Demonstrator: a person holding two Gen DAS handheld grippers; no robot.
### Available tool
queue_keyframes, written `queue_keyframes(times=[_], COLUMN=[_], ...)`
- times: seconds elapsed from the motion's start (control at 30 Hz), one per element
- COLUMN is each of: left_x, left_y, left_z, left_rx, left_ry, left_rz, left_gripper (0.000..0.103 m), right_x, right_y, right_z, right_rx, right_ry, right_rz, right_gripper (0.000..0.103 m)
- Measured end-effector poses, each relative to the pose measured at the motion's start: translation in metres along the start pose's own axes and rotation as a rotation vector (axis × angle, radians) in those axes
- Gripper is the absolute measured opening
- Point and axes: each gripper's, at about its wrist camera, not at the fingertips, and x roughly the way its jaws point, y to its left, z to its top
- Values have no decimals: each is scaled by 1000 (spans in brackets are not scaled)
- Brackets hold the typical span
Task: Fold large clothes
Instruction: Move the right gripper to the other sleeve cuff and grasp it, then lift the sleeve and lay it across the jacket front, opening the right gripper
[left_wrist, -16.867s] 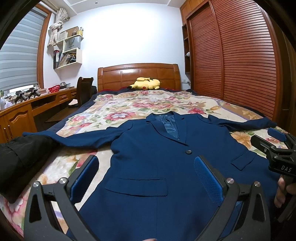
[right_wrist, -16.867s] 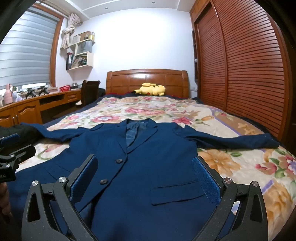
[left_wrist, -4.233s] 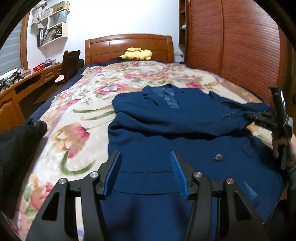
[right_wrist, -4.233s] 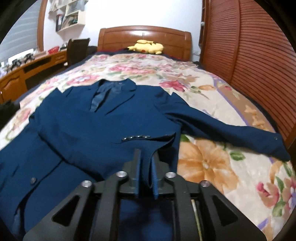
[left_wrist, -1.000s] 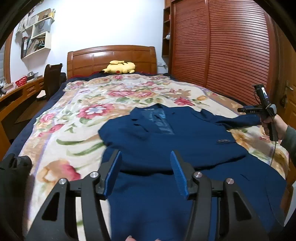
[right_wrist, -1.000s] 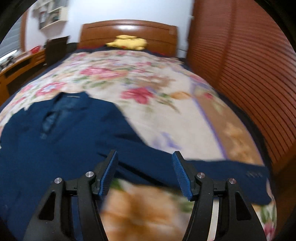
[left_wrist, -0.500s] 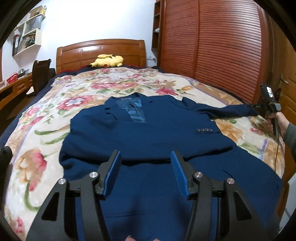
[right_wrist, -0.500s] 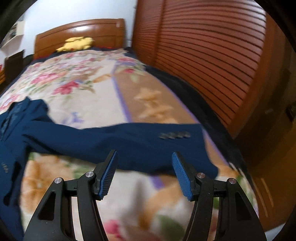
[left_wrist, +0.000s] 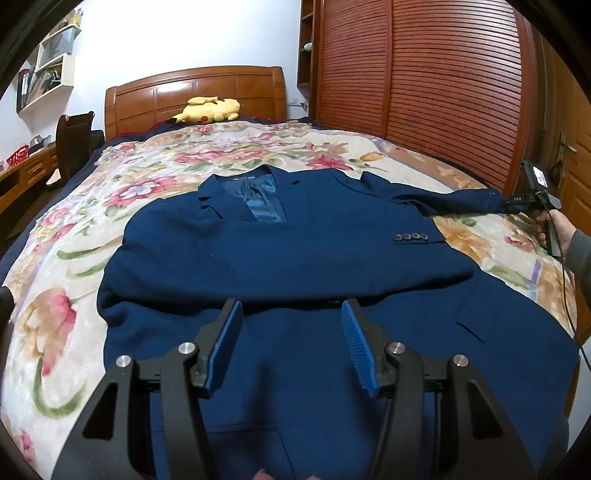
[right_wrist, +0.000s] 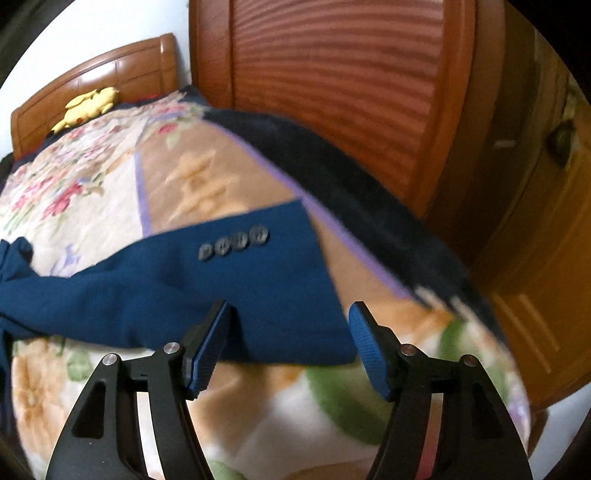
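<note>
The left gripper (left_wrist: 291, 341) is hovering with fingers apart over the navy jacket (left_wrist: 295, 266), lying on the bed (left_wrist: 66, 302) with one sleeve already folded across its chest. The right gripper (right_wrist: 288, 345), fingers apart, is reaching the outstretched sleeve (right_wrist: 236, 280) beyond; that fold is remaining.

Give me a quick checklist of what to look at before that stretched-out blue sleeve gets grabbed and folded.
1. Right gripper open: ok.
2. Outstretched sleeve cuff in front of its fingers, between them: ok.
3. Sleeve already gripped: not ok, the fingers stand apart.
4. Other sleeve folded across the blue suit jacket: ok.
5. Left gripper open and empty over the jacket: ok.
6. Whether the cuff lies flat on the floral blanket: cannot tell, the view is blurred.
</note>
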Motion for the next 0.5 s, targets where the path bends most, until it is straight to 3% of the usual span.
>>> queue_keyframes(times=[0.1, 0.17, 0.2, 0.23, 0.37, 0.5], left_x=[1, 2, 2, 2, 0, -5], left_y=[-1, -1, -1, -1, 2, 10], left_z=[-1, -2, -2, -2, -3, -3], left_rx=[9, 10, 9, 9, 1, -22], left_ry=[4, 6, 5, 3, -5, -20], left_rz=[1, 0, 0, -1, -6, -6], left_gripper=[55, 55, 55, 55, 55, 55], right_x=[0, -4, -6, -12, -53, -136], right_y=[7, 15, 20, 28, 65, 109], right_z=[-5, -9, -11, -13, -17, -7], right_rx=[-35, -77, -99, -140, -265, -344], right_ry=[28, 48, 52, 52, -2, -157], right_rz=[6, 31, 42, 50, 68, 93], right_gripper=[68, 41, 22, 12, 7, 6])
